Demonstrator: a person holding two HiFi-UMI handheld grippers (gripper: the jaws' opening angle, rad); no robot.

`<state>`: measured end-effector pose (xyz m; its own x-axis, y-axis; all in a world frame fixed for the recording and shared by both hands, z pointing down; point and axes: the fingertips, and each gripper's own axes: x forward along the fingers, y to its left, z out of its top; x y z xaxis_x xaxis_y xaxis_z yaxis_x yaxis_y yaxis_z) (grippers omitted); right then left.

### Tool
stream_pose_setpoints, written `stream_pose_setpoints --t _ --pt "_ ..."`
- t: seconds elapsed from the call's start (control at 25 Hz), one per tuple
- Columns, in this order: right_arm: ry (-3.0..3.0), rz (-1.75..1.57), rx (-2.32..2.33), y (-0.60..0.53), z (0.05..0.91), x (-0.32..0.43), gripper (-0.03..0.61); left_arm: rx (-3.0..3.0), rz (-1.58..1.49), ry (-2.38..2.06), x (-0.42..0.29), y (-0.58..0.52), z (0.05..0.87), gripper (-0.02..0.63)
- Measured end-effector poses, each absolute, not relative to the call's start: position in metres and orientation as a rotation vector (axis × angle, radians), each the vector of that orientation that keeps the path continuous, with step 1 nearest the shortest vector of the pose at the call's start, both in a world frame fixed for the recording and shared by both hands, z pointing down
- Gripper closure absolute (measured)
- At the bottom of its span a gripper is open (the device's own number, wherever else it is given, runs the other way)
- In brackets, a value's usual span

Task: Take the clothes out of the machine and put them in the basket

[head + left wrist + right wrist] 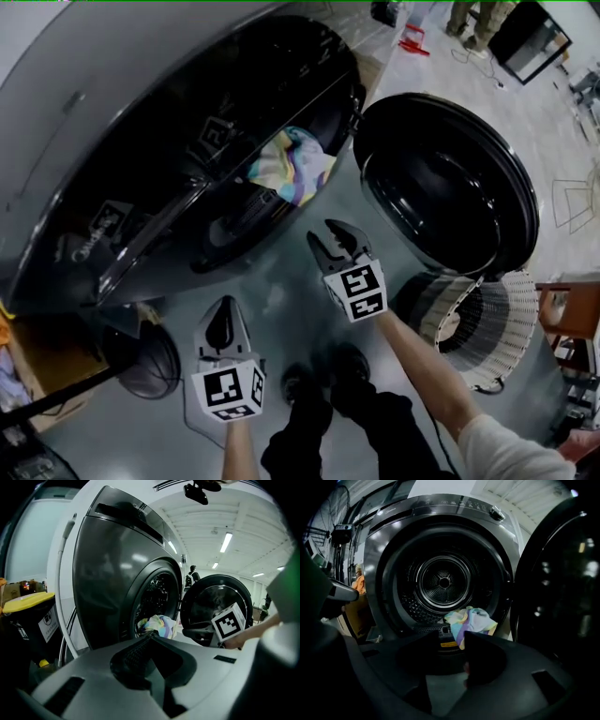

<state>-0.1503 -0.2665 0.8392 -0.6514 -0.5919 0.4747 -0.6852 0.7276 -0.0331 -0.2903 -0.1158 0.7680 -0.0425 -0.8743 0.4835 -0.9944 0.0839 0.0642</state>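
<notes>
Grey floor (281, 281) beneath, cloth (291, 166) (pastel) droops outward over machine (112, 112) lip.

There is one big dark grey washing machine (112, 141). It has one round black door (450, 178). One cloth of many soft colours (291, 167). One white slatted basket (487, 328). Two grippers: the left gripper (223, 309) and the right gripper (326, 236).

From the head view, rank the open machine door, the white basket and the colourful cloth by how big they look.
1. Machine door: clearly the largest.
2. White basket: smaller, though the door's lower rim seems to cover part of it.
3. Colourful cloth: the smallest of the three.
</notes>
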Motion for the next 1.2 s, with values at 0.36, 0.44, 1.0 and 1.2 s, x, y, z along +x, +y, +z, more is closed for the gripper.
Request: stream_pose_setpoints --t 0.36,0.44,1.0,1.2 --pt "-2.538 0.267 0.968 -0.286 0.865 -0.158 0.116 1.855 0.377 -1.968 -0.284 -0.113 0.786 0.595" --pt "-2.538 0.245 0.966 -0.302 0.869 -0.164 0.112 1.856 0.374 -1.969 -0.285 -0.113 0.788 0.595" --pt "-2.413 0.28 0.98 -0.403 0.916 -0.221 0.112 1.832 0.341 -2.0 -0.306 -0.116 0.808 0.595" --pt "-2.324 0.281 0.938 -0.408 0.939 -0.22 0.128 1.825 0.345 -2.009 -0.311 -0.114 0.815 0.595"
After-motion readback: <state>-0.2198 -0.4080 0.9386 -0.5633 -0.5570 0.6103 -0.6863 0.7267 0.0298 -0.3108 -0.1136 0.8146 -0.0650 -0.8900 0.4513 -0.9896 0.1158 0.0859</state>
